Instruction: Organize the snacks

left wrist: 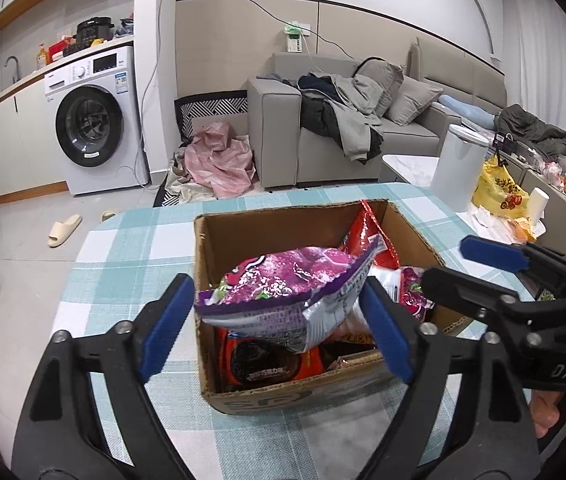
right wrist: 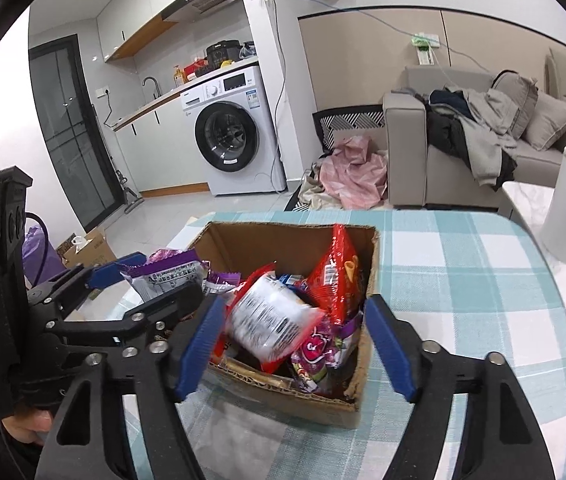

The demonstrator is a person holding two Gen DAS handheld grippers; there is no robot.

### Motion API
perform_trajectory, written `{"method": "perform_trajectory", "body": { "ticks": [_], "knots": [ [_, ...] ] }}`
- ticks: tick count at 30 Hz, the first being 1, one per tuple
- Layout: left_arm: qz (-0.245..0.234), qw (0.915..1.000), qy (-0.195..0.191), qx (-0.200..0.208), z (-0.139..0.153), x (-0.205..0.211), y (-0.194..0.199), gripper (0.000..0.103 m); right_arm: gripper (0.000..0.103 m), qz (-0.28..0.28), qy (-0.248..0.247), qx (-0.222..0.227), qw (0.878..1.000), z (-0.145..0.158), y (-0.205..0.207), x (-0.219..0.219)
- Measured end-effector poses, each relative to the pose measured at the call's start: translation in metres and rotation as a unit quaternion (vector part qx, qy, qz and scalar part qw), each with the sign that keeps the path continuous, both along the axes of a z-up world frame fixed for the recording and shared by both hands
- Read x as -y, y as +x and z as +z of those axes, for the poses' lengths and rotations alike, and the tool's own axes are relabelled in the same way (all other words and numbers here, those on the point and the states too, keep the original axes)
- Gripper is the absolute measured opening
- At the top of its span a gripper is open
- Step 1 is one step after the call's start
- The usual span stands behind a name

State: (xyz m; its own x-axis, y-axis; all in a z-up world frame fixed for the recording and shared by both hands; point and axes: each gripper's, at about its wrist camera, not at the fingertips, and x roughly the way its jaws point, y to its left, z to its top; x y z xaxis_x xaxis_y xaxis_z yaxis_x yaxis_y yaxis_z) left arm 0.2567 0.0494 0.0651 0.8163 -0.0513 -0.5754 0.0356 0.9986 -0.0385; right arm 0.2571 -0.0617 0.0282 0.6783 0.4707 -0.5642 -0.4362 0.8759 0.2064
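Both grippers spread, pinching nothing. Left gripper point(left wrist: 277, 332) straddles purple snack bag point(left wrist: 295, 292) atop cardboard box point(left wrist: 243, 240) on worktop point(left wrist: 131, 248). Right gripper point(right wrist: 295, 344): only this view shows white packet point(right wrist: 271, 320), red bag point(right wrist: 337, 272) upright inside.

Boxes: one cardboard box point(left wrist: 219, 248) stood at the table's middle.
Purple snack bags: one point(left wrist: 287, 292) lay across the box's 9 o'clock rim; at least one more point(right wrist: 323, 354) sat inside toward 6 o'clock.
Red snack bags: one point(right wrist: 337, 276) stood upright at 1 o'clock inside the box.
White-backed packets: one point(right wrist: 271, 320).
Slippers: two point(left wrist: 65, 230) at 9 o'clock on the floor.
Washing machines: one point(left wrist: 95, 120).
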Motion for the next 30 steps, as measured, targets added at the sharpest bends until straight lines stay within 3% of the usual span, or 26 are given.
{"method": "perform_trajectory", "body": {
  "ticks": [6,8,21,30],
  "knots": [
    [0.005,0.9998,-0.017,-0.007,0.003,-0.008,-0.011,0.087,0.094,-0.006,0.008,0.006,1.000,0.005,-0.007,0.014],
    [0.007,0.9997,-0.021,-0.003,0.004,-0.012,-0.018,0.103,0.099,-0.005,0.013,0.004,1.000,0.004,-0.009,0.017],
    [0.005,0.9995,-0.024,0.020,0.010,-0.015,-0.058,0.102,0.102,-0.003,0.017,0.008,1.000,-0.001,-0.027,0.028],
    [0.003,0.9984,-0.022,0.052,0.011,-0.019,-0.094,0.102,0.103,0.023,0.043,0.048,0.998,0.004,-0.052,0.031]
  ]
}}
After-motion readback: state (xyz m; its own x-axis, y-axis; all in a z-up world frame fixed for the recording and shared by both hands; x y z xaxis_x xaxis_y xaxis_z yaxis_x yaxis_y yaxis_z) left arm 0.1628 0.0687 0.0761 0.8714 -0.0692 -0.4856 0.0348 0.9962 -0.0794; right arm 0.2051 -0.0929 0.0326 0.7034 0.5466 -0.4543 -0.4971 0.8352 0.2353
